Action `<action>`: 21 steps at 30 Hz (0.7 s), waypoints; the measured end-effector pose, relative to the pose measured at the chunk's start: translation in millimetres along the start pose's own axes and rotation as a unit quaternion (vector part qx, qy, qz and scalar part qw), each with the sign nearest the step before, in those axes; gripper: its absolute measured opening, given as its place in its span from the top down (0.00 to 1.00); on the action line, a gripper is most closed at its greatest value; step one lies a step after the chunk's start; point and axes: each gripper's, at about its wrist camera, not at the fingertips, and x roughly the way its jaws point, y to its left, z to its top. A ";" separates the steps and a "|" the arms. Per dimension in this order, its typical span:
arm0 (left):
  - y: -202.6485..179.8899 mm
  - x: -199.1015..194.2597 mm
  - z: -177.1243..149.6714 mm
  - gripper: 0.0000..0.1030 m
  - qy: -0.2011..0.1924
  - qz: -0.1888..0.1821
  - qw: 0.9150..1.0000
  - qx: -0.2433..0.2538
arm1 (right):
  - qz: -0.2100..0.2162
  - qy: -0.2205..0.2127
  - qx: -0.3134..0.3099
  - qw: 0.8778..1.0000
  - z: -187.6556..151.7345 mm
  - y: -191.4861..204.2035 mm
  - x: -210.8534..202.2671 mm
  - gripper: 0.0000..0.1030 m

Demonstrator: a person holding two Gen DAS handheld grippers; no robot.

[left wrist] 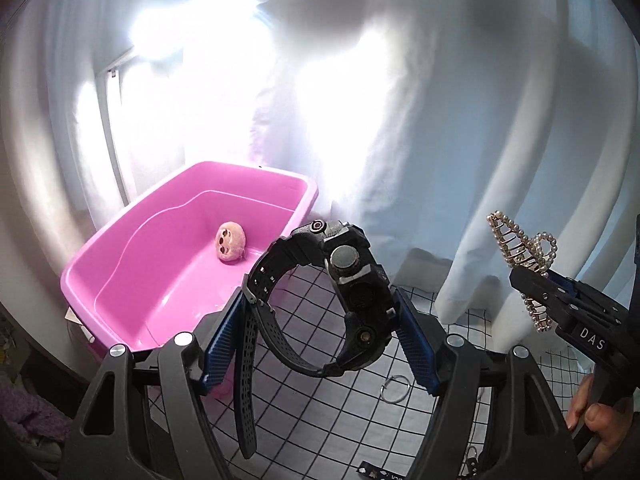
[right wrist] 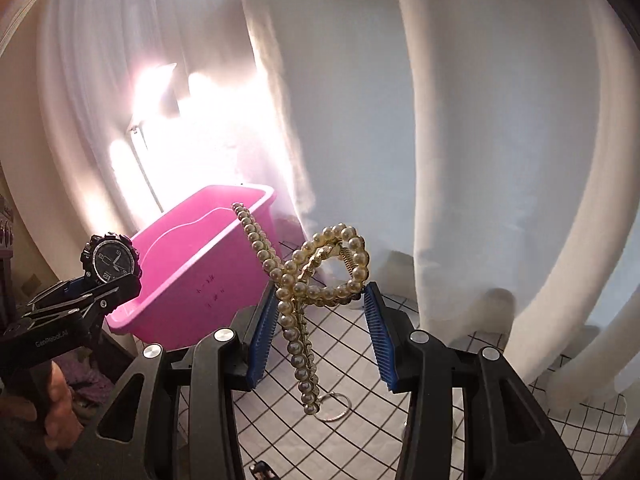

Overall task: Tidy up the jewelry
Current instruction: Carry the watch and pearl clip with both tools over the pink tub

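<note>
My left gripper (left wrist: 320,312) clamps a black watch (left wrist: 352,296) in the air. Right gripper (right wrist: 320,328) pinches a pearl clip (right wrist: 316,276). Pink tub (left wrist: 132,256) at ten o'clock, holding a pink ball (left wrist: 230,245).

The right gripper (right wrist: 320,320) holds a pearl hair claw (right wrist: 304,280) between its blue pads (right wrist: 262,334), lifted above a white cloth with a black grid (right wrist: 352,432). A metal ring (right wrist: 334,406) lies on that cloth below the claw. At the left the left gripper (right wrist: 116,284) holds a black watch (right wrist: 112,260), face toward the camera. A pink tub (right wrist: 192,280) stands behind, near the cloth's far left edge, with white curtains (right wrist: 460,140) beyond
</note>
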 end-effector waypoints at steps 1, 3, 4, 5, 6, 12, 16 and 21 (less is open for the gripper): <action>11.9 0.2 6.8 0.32 -0.003 0.002 1.000 -0.002 | 0.006 -0.002 -0.003 1.000 8.2 10.2 7.6 0.59; 36.9 -1.6 19.6 0.32 -0.008 0.006 1.000 -0.006 | 0.018 -0.005 -0.005 1.000 23.4 28.5 18.7 0.59; 48.9 -0.4 24.6 0.32 -0.011 0.010 1.000 -0.006 | 0.024 -0.006 -0.006 1.000 30.7 37.3 26.1 0.59; 60.8 0.5 29.7 0.32 -0.013 0.014 1.000 -0.006 | 0.030 -0.007 -0.007 1.000 37.4 48.0 34.9 0.59; 71.9 2.5 34.2 0.32 -0.014 0.018 1.000 -0.005 | 0.036 -0.007 -0.009 0.999 44.0 57.4 42.7 0.59; 136.8 23.4 54.9 0.32 0.002 0.040 0.999 -0.012 | 0.066 0.006 -0.021 0.998 75.6 109.4 96.7 0.59; 166.9 49.4 57.8 0.32 0.028 0.045 0.998 -0.017 | 0.076 0.029 -0.040 0.996 86.3 142.8 132.9 0.59; 188.2 71.6 53.5 0.32 0.055 0.042 0.997 -0.021 | 0.077 0.060 -0.061 0.993 90.8 168.3 174.0 0.59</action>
